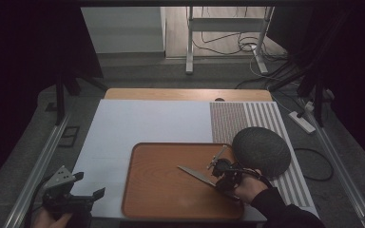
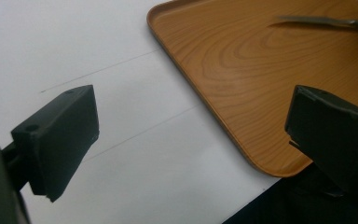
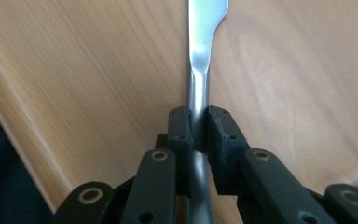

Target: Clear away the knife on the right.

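High view: the right gripper (image 1: 224, 176) sits over the right part of the tray (image 1: 147, 199), clenched on the handle of a metal knife (image 1: 195, 173) whose blade points left across the wood. A dark round mat (image 1: 261, 149) lies just beyond it, overlapping the tray's far right corner and a striped cloth (image 1: 266, 114). The left gripper (image 1: 88, 190) hangs at the near left edge of the white table (image 1: 138, 118), jaws spread wide, holding nothing.

Left gripper view: the left gripper (image 2: 186, 126) stands wide open above the white surface and the tray's (image 2: 223, 93) near corner; the knife (image 2: 317, 21) shows far off at the top right.

Right gripper view: the right gripper (image 3: 200, 135) is clamped tight on the knife's (image 3: 200, 56) narrow handle, the flat blade running upward over the tray (image 3: 74, 70).

No writing or labels can be read.
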Motion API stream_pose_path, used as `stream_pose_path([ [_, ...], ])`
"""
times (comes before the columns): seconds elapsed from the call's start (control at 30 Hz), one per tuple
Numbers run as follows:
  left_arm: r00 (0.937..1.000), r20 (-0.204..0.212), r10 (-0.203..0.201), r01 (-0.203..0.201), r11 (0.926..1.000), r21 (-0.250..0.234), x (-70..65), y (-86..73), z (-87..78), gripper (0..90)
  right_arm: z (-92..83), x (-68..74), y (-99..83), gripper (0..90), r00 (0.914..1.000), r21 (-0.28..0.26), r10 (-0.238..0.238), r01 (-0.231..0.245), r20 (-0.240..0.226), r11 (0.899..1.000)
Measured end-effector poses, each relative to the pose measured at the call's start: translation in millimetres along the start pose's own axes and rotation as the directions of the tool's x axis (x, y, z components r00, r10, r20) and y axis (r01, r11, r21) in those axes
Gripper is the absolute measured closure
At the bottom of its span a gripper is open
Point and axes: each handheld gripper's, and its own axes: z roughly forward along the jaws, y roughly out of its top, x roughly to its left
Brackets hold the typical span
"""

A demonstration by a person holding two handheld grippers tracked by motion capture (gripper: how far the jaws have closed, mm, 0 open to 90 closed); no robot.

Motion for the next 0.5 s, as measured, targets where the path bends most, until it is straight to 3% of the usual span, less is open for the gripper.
stream_pose_path([
  [0.07, 1.0000, 0.000, -0.001, 0.001, 1.0000, -0.001, 0.0, -0.1, -0.1, 3.9, 1.0, -2.5, 0.3, 79.0, 0.9989, -0.011, 0.005, -0.006, -0.046, 1.000],
  [0.2, 1.0000, -0.001, -0.004, 0.004, 1.0000, 0.001, 0.1, 0.1, 0.2, 3.9, -10.3, -7.9, 5.9, 80.1, 0.9954, -0.111, 0.010, -0.021, -0.096, 0.994],
  [0.27, 1.0000, -0.001, -0.001, 0.001, 1.0000, 0.001, -0.2, 0.2, 0.2, 3.9, -14.7, -4.2, 12.2, 90.0, 0.9955, -0.146, -0.050, 0.038, -0.080, 0.989],
  [0.33, 1.0000, -0.002, 0.000, 0.000, 1.0000, 0.003, -0.4, 0.2, 0.4, 3.9, -14.6, 2.6, 21.5, 90.0, 0.9914, -0.150, -0.110, 0.098, -0.071, 0.984],
  [0.5, 1.0000, 0.000, -0.002, 0.002, 1.0000, 0.004, 0.4, 0.1, 0.3, 3.9, 3.8, 17.1, 46.9, 90.0, 0.9783, -0.123, -0.196, 0.187, -0.067, 0.975],
])
